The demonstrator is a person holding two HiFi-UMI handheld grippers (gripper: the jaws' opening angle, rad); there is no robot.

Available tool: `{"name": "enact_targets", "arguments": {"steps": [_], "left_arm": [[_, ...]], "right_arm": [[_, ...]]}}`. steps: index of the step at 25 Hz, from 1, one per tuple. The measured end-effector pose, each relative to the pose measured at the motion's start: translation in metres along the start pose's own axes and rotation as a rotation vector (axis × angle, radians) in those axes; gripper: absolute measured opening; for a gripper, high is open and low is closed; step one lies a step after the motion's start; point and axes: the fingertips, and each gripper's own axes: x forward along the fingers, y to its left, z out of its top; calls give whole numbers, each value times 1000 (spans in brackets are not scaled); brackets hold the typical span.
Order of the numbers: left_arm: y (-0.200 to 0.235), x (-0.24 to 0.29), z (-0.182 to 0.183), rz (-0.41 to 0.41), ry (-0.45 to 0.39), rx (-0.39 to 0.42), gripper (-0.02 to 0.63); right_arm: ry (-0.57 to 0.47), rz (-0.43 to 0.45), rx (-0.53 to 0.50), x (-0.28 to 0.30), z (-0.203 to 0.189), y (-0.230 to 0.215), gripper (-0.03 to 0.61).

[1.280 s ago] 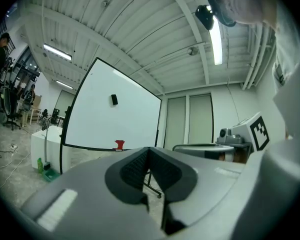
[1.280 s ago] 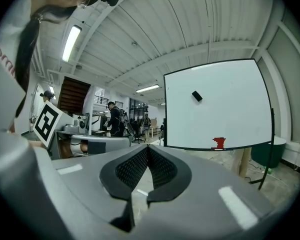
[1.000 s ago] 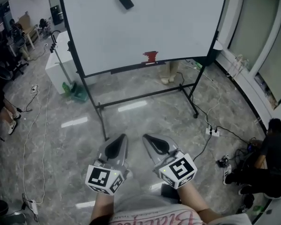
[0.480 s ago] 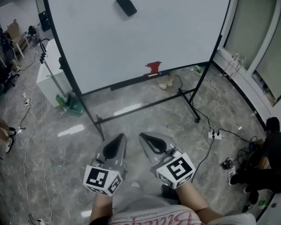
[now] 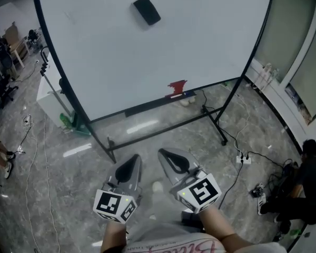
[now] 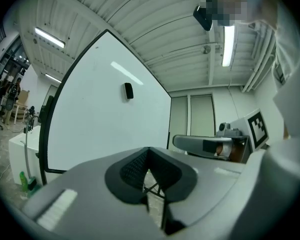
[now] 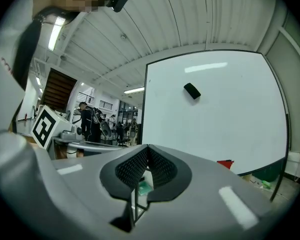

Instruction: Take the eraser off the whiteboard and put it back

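Note:
A black eraser [image 5: 146, 10] sticks high on the big whiteboard [image 5: 200, 30], well ahead of both grippers and far from either. It also shows in the left gripper view as a small dark eraser [image 6: 128, 90] and in the right gripper view as a tilted eraser [image 7: 192, 90]. My left gripper [image 5: 130, 165] and right gripper [image 5: 168, 157] are held side by side above the floor and point level at the board. Both are shut with nothing between the pads, as seen at the left gripper [image 6: 149, 151] and right gripper [image 7: 147, 149].
A red object [image 5: 177, 87] rests on the board's bottom ledge. The board's black stand [image 5: 216, 117] has legs on the marble floor. Cables and a power strip [image 5: 243, 158] lie at right, near a seated person [image 5: 310, 183]. A white cabinet [image 5: 45, 88] stands at left.
Both grippers have moved forward toward the whiteboard together. The board and eraser appear larger and closer. The jaws stayed shut.

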Motion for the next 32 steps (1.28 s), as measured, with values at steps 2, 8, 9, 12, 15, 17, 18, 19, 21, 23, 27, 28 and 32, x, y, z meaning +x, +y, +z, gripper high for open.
{"name": "enact_targets", "arguments": {"steps": [2, 8, 9, 12, 15, 17, 18, 19, 21, 23, 27, 28, 32], "left_arm": [[10, 12, 1, 2, -3, 4, -2], [43, 62, 18, 14, -16, 42, -2], [49, 69, 21, 20, -22, 46, -2], [67, 88, 28, 40, -47, 57, -2], [82, 111, 38, 58, -81, 67, -2], [89, 126, 46, 69, -103, 73, -2], [92, 132, 50, 72, -111, 77, -2], [95, 138, 52, 74, -117, 81, -2], [99, 148, 57, 75, -125, 87, -2], [103, 157, 62, 71, -130, 94, -2], [112, 168, 70, 63, -132, 96, -2], [115, 169, 71, 62, -132, 95, -2], [122, 181, 81, 41, -138, 103, -2]], "right_arm": [[-28, -5, -26, 16, 11, -14, 2], [-164, -55, -109, 76, 68, -82, 3], [-186, -62, -122, 87, 78, -93, 3], [-236, -68, -179, 118, 108, -118, 8], [-290, -61, -260, 144, 148, -136, 44], [-327, -73, -315, 157, 176, -147, 63], [-343, -80, -339, 162, 189, -151, 83], [-356, -86, -360, 168, 201, -154, 105], [-372, -103, -396, 178, 221, -162, 138], [-368, -139, -426, 188, 237, -172, 163], [-310, -197, -453, 205, 254, -192, 210], [-280, -205, -462, 210, 254, -195, 223], [-160, -204, -515, 234, 251, -202, 244]]}}
